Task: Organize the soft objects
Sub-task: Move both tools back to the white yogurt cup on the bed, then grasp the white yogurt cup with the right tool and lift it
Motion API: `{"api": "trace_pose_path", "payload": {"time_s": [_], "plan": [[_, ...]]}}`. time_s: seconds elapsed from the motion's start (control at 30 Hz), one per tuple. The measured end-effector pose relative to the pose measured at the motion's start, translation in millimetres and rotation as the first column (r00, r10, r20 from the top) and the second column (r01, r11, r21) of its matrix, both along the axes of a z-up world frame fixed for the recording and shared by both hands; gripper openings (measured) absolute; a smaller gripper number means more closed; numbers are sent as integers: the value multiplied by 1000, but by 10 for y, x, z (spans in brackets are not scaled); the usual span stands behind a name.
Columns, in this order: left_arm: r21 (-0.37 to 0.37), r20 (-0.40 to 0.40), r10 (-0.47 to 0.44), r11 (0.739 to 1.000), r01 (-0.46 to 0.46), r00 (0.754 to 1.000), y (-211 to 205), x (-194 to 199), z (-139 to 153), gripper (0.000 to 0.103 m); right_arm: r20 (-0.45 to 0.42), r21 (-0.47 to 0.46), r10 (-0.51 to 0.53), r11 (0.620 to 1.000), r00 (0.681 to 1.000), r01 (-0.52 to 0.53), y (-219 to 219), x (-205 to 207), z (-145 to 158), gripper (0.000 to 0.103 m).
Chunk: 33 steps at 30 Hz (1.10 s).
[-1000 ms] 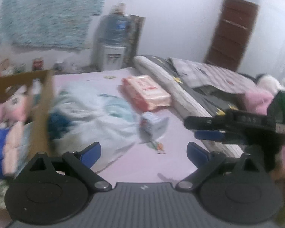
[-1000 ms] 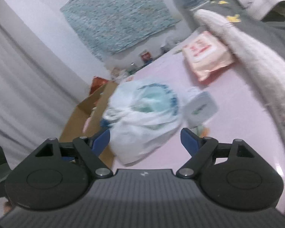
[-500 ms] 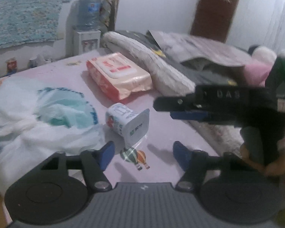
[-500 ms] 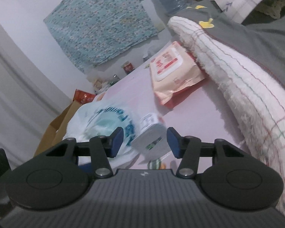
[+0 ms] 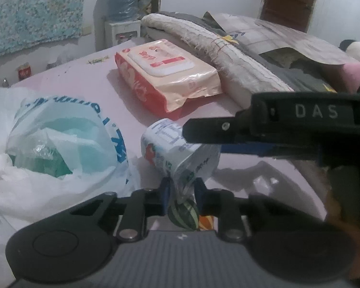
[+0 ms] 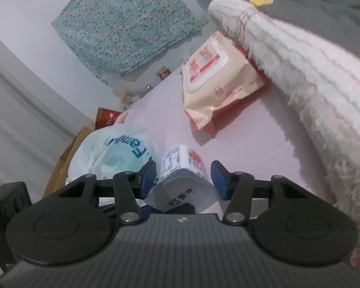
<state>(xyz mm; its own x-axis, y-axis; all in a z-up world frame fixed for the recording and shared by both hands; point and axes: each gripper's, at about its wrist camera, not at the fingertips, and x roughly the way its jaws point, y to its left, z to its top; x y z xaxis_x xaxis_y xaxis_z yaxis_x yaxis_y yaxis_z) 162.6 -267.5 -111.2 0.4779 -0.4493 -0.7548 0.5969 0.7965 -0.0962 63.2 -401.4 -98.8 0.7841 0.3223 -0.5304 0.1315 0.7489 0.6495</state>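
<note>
A small wrapped tissue pack (image 5: pixel 172 148) lies on the pink bed sheet (image 5: pixel 88 79). My left gripper (image 5: pixel 180 189) is shut on its loose wrapper end. My right gripper (image 6: pixel 183 180) is open, its blue fingers on either side of the same pack (image 6: pixel 182 168) without pressing it; it shows in the left wrist view (image 5: pixel 228 139) reaching in from the right. A white plastic bag (image 5: pixel 48 144) with teal contents lies left of the pack, also in the right wrist view (image 6: pixel 117 153). An orange wet-wipes pack (image 5: pixel 165 76) lies farther back.
A rolled fringed towel (image 5: pixel 223 55) and grey bedding (image 5: pixel 288 48) run along the right. A cardboard box (image 6: pixel 64 158) stands beyond the bag. A water dispenser (image 5: pixel 123 14) stands by the far wall.
Both grippers moved in on the tissue pack. The left gripper closed from wide open onto its wrapper end. The right gripper's fingers came around the pack.
</note>
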Motion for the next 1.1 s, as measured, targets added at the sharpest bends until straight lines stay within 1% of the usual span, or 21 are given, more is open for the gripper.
{"api": "trace_pose_path", "payload": {"time_s": [0.1, 0.27, 0.33, 0.5, 0.6, 0.67, 0.8, 0.9, 0.97, 1.0, 1.03, 1.1], "plan": [[-2, -23, 8, 1000, -8, 1000, 34, -7, 17, 18, -8, 2, 8, 1000, 1000, -7, 48, -30, 11, 50], [-20, -104, 5, 1000, -8, 995, 124, -70, 86, 18, -35, -1, 19, 1000, 999, -19, 159, -191, 85, 51], [-26, -139, -4, 1000, 0, 990, 178, -140, 135, 18, -45, 18, 20, 1000, 999, -19, 195, -292, 125, 52], [-40, -245, -30, 999, 21, 969, 362, -319, 253, 19, -74, 65, 27, 998, 997, -22, 320, -585, 222, 52], [-75, -304, -45, 997, 23, 952, 508, -431, 324, 20, -77, 91, 30, 996, 997, -23, 366, -807, 297, 53], [-95, -324, -54, 995, 25, 944, 596, -520, 368, 21, -80, 103, 31, 994, 996, -23, 388, -922, 342, 53], [-146, -368, -54, 989, -1, 928, 768, -646, 417, 23, -77, 124, 28, 992, 997, -18, 478, -1084, 404, 56], [-165, -376, -35, 986, -30, 926, 842, -665, 436, 23, -81, 160, 17, 987, 997, -4, 477, -1111, 421, 56], [-175, -384, -25, 984, -46, 923, 874, -656, 456, 23, -84, 184, 13, 983, 996, 2, 488, -1116, 436, 58], [-184, -391, -26, 982, -50, 920, 890, -642, 460, 24, -85, 196, 15, 981, 996, 2, 490, -1103, 445, 62], [-192, -404, -27, 980, -56, 915, 905, -621, 455, 24, -90, 215, 15, 977, 996, 4, 493, -1094, 443, 67], [-211, -442, -19, 974, -83, 897, 947, -557, 410, 24, -99, 230, 18, 973, 995, 5, 492, -1051, 433, 70]]}}
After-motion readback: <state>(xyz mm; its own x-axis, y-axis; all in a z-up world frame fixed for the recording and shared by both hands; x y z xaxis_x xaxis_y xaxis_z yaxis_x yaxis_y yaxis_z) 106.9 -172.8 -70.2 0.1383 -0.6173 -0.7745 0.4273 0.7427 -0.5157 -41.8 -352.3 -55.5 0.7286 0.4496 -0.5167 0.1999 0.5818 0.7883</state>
